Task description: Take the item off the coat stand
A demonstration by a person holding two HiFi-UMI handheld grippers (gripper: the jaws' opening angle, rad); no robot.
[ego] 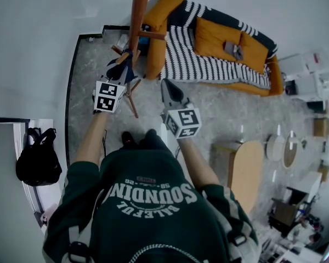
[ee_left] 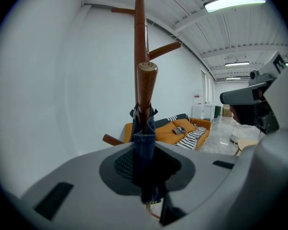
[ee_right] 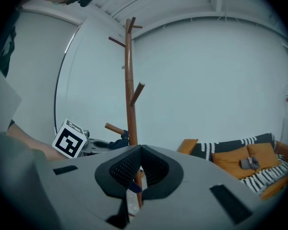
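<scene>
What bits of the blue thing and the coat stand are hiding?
Blue denim cloth item: left gripper view, lower end hidden inside the left gripper shut on it; head view, too small to identify.
Brown wooden coat stand: head view, top cut off by upper edge; right gripper view, base behind the right gripper.

the coat stand [ego: 138, 15] stands at the back left corner of the floor [ego: 219, 108], close to the wall [ego: 38, 15], with the sofa [ego: 219, 37] just to its right along the floor's back edge. the item [ee_left: 145, 143] hangs on a low peg [ee_left: 146, 83] of the stand, between the jaws of the left gripper [ego: 123, 64], and the right gripper [ego: 167, 86] is to the right of that, apart from the stand. a bag [ego: 37, 160] lies beyond the floor's left edge, and a round table [ego: 247, 169] stands toward the right edge, beside the person [ego: 148, 212].
</scene>
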